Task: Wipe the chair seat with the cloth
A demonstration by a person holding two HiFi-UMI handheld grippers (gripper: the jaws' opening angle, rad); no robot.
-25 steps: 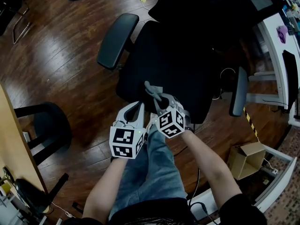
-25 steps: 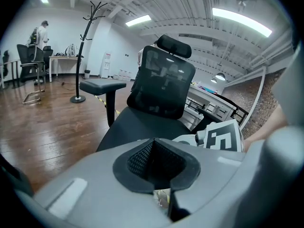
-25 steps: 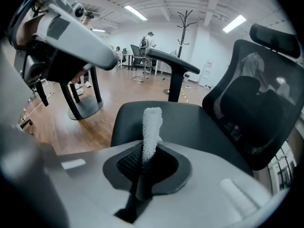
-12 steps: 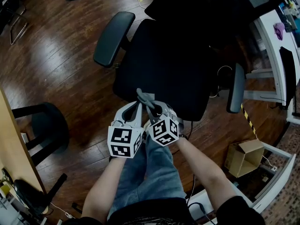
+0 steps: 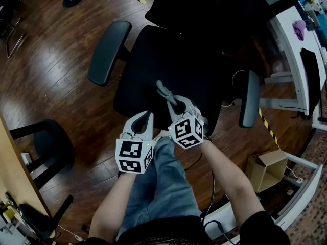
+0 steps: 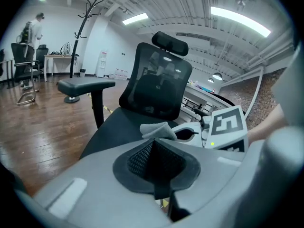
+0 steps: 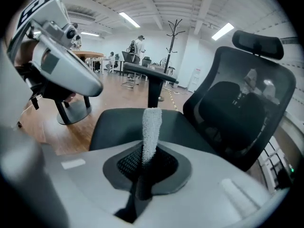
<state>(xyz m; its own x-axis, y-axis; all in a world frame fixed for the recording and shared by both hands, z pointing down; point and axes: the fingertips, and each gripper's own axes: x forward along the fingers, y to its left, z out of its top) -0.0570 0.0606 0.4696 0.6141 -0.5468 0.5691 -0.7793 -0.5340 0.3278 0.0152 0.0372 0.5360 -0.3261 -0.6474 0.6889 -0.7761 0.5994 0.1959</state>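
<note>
The black chair seat [image 5: 168, 68] fills the middle of the head view, so dark that its line against the backrest [image 5: 204, 4] is hard to find, and its base is hidden beneath it. The right gripper [image 5: 173, 105] is over the front part of the seat, its 2 jaws clamped on the grey cloth [image 5: 163, 92]. In the right gripper view the cloth [image 7: 152, 125] stands up as a narrow strip from the pinched jaws, its lower end lost in the dark gap between them. No view settles whether the cloth touches the seat. The left gripper [image 5: 145, 118] hangs just beside the right one, at the seat's front edge above the person's knee. Its own view shows the jaws pressed together with nothing between them. Past them, the left gripper view shows the cloth [image 6: 159, 128] folded at the tip of the right gripper [image 6: 185, 133]. The 2 armrests [image 5: 106, 52] flank the seat. A cardboard box [image 5: 265, 172] sits on the wooden floor [image 5: 56, 65] to the right, partly cut off by a white frame. A person [image 6: 35, 30] far back in the room is too small to make out.
</note>
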